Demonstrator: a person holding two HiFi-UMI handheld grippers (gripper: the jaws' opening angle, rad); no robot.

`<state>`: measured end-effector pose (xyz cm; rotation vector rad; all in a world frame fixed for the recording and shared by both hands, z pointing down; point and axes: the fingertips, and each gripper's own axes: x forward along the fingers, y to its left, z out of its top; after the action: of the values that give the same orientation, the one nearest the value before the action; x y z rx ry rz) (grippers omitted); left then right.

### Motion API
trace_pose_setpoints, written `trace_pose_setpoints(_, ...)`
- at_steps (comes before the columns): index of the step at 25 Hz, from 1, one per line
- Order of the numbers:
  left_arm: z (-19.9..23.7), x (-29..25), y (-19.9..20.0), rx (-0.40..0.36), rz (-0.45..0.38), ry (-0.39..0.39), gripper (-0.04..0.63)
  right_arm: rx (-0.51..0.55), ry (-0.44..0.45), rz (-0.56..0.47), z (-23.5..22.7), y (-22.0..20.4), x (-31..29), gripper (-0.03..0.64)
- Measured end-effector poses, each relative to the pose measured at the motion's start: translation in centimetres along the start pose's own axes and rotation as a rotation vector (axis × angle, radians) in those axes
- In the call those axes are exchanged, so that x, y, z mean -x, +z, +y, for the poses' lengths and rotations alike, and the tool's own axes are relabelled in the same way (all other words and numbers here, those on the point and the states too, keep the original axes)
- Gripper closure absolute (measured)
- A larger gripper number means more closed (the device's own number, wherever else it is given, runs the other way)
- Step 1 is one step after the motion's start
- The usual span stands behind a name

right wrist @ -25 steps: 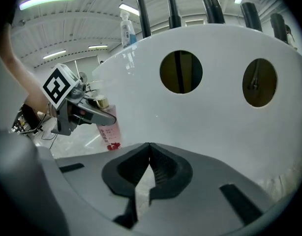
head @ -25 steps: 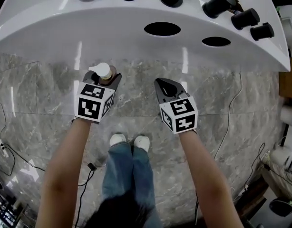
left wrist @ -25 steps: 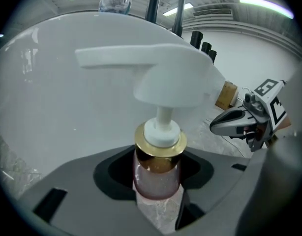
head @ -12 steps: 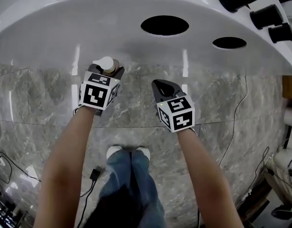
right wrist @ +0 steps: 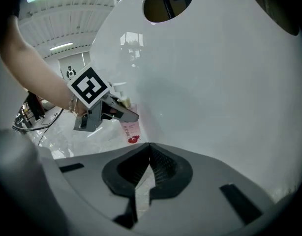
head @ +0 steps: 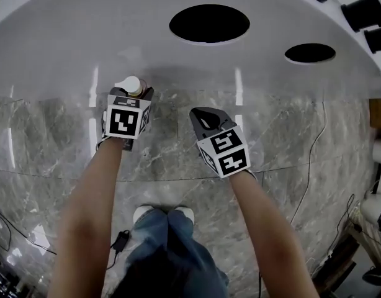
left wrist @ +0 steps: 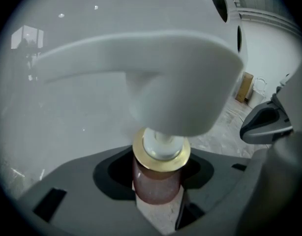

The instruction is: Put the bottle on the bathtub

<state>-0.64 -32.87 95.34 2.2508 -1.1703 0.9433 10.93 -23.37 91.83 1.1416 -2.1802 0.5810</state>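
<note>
- The bottle (head: 129, 85) is not on the bathtub (head: 178, 61) yet. It hangs low beside the tub's white outer wall, above the marble floor (head: 165, 148) and well below the rim.
- The left gripper (head: 133, 93) has it: the jaws are clamped on the pinkish body just under the gold collar, and the white pump head sticks out past them.
- The right gripper (head: 198, 113) carries nothing. Its jaws are closed tip to tip, and it hovers near the left one, also close to the tub wall.
- As I judge it, nearly all the work is left: raise the bottle to the tub's top, stand it upright there and let go.
- From above, the marker cube and jaws cover the bottle's body, so only the pump head shows.
- Its base is hidden in every view, so I cannot tell whether it touches the floor.
- Only part of the tub's top shows: two dark oval openings (head: 209, 23) and some black fittings (head: 364, 11) cut off at the corner, so a landing spot is hard to pick.
- The red mark on the bottle's label is too small to read.
</note>
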Motion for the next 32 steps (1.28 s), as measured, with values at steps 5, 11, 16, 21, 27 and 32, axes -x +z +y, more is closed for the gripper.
trace_pose_setpoints(5,0.0,-1.8,-0.6,0.013,-0.039,0.04,0.377,0.006,0.01,0.003,-0.2,-1.4,-0.9,0.603)
trace_pose_setpoints(11,0.2,-2.7,-1.4,0.041,-0.076,0.063,0.377,0.03,0.029,-0.004,0.3,-1.8,-1.1,0.602)
trace_pose_setpoints(16,0.1,-2.8,-1.7,0.045,-0.059,0.067,0.376,0.027,0.017,-0.006,0.2,-1.6,-0.7,0.602)
trace_pose_setpoints(21,-1.2,-2.1,-2.4,0.077,0.048,0.005,0.232,0.006,0.012,-0.006,0.9,-0.6,0.7,0.601)
trace_pose_setpoints(27,-2.1,1.8,-2.0,0.148,0.08,-0.018,0.195,-0.015,0.007,0.004,2.5,1.6,3.7,0.603)
trace_pose_setpoints(32,-2.8,6.1,-0.2,0.147,0.074,-0.028,0.195,-0.104,-0.016,-0.007,3.3,4.2,6.7,0.603)
